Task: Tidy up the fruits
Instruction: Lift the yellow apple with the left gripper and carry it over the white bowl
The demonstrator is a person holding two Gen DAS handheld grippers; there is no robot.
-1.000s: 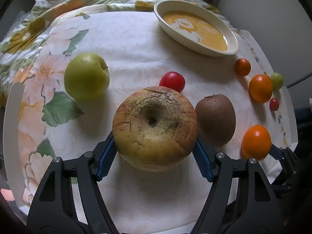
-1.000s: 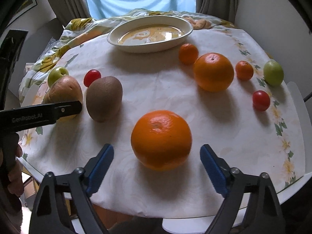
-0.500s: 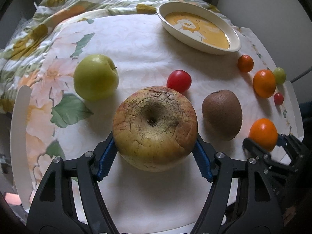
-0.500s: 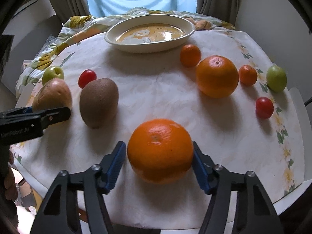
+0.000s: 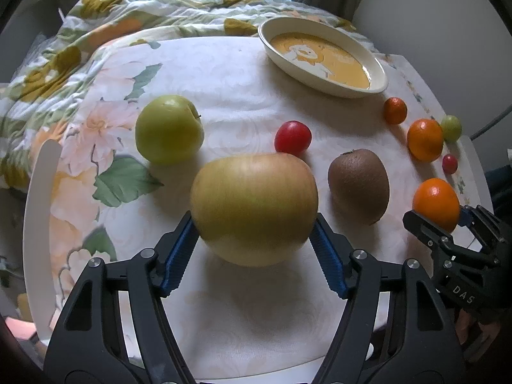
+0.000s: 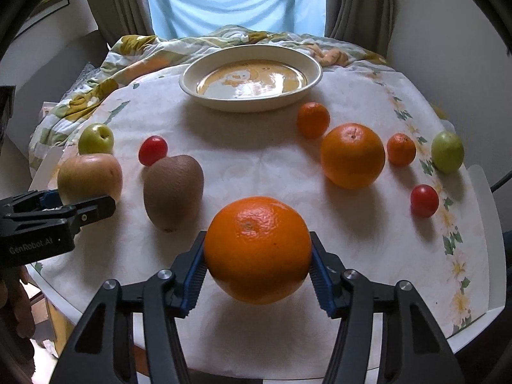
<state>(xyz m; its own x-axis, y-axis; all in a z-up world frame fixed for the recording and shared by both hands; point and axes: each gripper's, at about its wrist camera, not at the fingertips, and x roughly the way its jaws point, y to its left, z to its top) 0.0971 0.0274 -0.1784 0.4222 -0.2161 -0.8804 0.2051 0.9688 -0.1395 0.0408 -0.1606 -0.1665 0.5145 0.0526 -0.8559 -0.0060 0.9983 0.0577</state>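
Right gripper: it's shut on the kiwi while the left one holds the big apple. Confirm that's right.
Wrong on one count. The right gripper is shut on the large orange, not the kiwi, which lies free on the tablecloth in the right wrist view. The left gripper does hold the big apple.

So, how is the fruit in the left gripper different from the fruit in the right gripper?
The left gripper holds a large apple, pale yellow-green with a reddish blush; the right gripper holds an orange, bright orange. The apple's skin looks smooth with faint streaks; the orange's skin is dimpled. The orange shows its stem scar on top; the apple shows only its side. Both are clamped between blue pads.
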